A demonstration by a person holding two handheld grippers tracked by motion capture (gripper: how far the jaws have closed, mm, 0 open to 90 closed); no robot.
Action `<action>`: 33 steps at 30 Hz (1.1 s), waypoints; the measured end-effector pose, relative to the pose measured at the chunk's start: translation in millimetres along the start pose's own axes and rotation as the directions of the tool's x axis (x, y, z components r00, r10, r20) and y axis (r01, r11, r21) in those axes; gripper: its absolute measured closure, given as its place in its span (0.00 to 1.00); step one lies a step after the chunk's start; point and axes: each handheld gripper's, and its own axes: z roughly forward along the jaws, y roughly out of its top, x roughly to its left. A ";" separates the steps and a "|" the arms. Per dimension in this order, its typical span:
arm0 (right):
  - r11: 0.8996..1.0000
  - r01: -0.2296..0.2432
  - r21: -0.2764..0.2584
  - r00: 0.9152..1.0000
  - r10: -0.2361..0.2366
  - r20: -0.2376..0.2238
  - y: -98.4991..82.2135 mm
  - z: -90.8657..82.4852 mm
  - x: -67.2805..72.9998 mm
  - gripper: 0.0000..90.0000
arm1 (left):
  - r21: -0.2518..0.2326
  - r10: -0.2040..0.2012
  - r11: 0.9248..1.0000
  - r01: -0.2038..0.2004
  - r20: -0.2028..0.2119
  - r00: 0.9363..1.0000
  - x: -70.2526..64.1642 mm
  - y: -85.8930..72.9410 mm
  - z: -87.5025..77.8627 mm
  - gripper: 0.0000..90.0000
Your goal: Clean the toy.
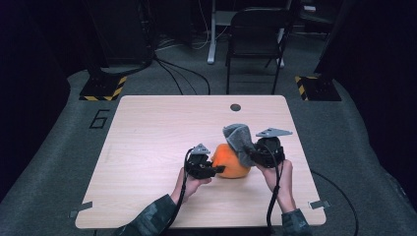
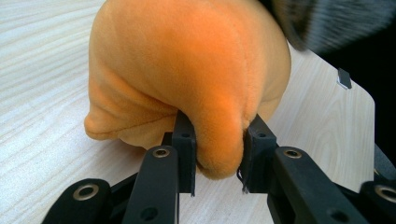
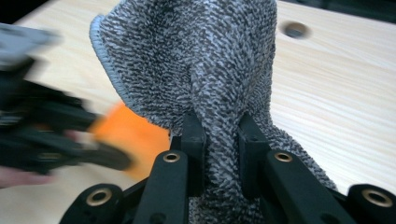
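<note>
An orange plush toy [image 1: 230,161] rests on the wooden table [image 1: 162,128], right of the middle and toward the front. My left gripper [image 1: 216,169] is shut on a fold of the orange plush toy [image 2: 187,70] at its lower left side; both pads press into the fabric. A grey speckled cloth [image 1: 238,139] hangs bunched over the toy's right top. My right gripper [image 1: 251,156] is shut on that grey cloth [image 3: 196,60], which rises between its jaws, lifted off the table. The left gripper [image 3: 105,154] also appears blurred in the right gripper view, beside the toy [image 3: 133,135].
A round cable hole [image 1: 235,107] lies in the table near its far edge. Beyond the table stand a black chair [image 1: 255,39] and cables on the grey floor. Tape tabs mark the table's front corners.
</note>
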 end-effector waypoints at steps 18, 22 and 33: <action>0.993 0.028 0.118 0.997 -0.036 0.063 -18.0 42.2 -0.5 0.85 | 0.013 0.006 1.000 -0.006 -0.001 1.000 -0.3 -1.2 2.1 0.79; 0.991 -0.008 0.133 0.996 -0.004 0.089 -23.2 44.0 -15.9 0.85 | 0.013 0.010 1.000 -0.010 0.001 1.000 -0.1 -1.3 2.1 0.79; 0.980 -0.080 0.181 0.988 0.054 0.142 -38.7 56.0 -42.4 0.86 | 0.012 0.017 1.000 -0.017 0.005 1.000 -0.6 -1.5 2.5 0.79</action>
